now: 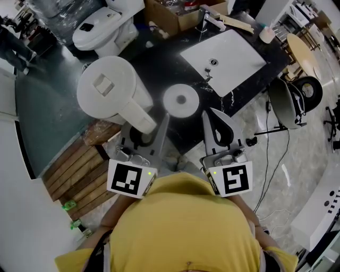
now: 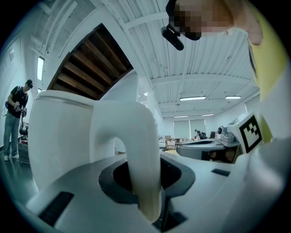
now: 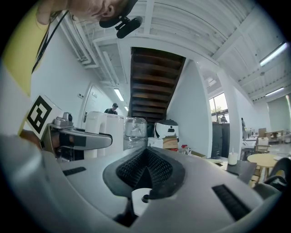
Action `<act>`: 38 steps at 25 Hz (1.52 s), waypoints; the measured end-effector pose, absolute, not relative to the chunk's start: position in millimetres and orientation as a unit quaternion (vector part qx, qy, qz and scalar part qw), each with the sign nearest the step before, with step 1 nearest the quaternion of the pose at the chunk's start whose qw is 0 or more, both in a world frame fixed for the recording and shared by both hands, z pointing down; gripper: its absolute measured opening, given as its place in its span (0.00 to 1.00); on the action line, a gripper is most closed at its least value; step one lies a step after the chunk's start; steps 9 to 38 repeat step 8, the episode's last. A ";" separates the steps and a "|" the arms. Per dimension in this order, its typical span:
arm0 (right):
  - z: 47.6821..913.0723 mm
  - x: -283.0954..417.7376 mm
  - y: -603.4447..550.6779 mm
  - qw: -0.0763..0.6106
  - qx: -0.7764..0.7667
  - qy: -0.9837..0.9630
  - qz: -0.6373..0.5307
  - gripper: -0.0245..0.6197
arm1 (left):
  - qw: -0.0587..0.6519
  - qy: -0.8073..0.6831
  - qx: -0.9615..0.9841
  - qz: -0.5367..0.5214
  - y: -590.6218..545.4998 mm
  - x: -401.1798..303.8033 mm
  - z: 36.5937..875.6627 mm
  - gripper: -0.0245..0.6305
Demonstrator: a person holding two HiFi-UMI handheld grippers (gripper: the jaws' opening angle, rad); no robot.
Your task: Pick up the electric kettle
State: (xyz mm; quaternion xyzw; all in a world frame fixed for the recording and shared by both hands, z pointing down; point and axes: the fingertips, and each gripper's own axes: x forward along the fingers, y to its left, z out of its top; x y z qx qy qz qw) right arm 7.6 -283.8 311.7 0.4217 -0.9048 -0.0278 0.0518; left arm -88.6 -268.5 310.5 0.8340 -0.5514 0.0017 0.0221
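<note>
The white electric kettle [image 1: 106, 90] is off its round white base [image 1: 180, 100], which lies bare on the black counter [image 1: 154, 64]. My left gripper [image 1: 144, 132] is shut on the kettle's handle [image 1: 139, 118]. In the left gripper view the handle's white loop [image 2: 136, 150] runs down between the jaws of the left gripper [image 2: 144, 191], with the kettle body [image 2: 59, 136] to the left. My right gripper [image 1: 212, 117] is beside it, shut with nothing held. In the right gripper view the right gripper [image 3: 146, 172] has its ribbed pads together, with the base [image 3: 140, 201] below and the kettle [image 3: 103, 129] at left.
A white sink basin [image 1: 223, 59] with a tap [image 1: 204, 18] is set in the counter's far right. A toilet [image 1: 106, 26] and a cardboard box [image 1: 172, 16] stand behind. Wooden slats [image 1: 77, 178] lie at lower left, an office chair [image 1: 295, 101] at right.
</note>
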 end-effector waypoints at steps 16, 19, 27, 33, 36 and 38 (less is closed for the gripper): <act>313.5 6.6 -283.1 0.054 0.421 -0.905 -0.025 0.06 | 0.028 -0.551 0.834 0.001 -267.4 -89.0 311.9 0.19; 313.5 6.6 -283.1 0.054 0.421 -0.905 -0.025 0.06 | 0.028 -0.551 0.834 0.001 -267.4 -89.0 311.9 0.19; 313.5 6.6 -283.1 0.054 0.421 -0.905 -0.025 0.06 | 0.028 -0.551 0.834 0.001 -267.4 -89.0 311.9 0.19; 313.5 6.6 -283.1 0.054 0.421 -0.905 -0.025 0.06 | 0.028 -0.551 0.834 0.001 -267.4 -89.0 311.9 0.19; 313.5 6.6 -283.1 0.054 0.421 -0.905 -0.025 0.06 | 0.028 -0.551 0.834 0.001 -267.4 -89.0 311.9 0.19; 313.5 6.6 -283.1 0.054 0.421 -0.905 -0.025 0.06 | 0.028 -0.551 0.834 0.001 -267.4 -89.0 311.9 0.19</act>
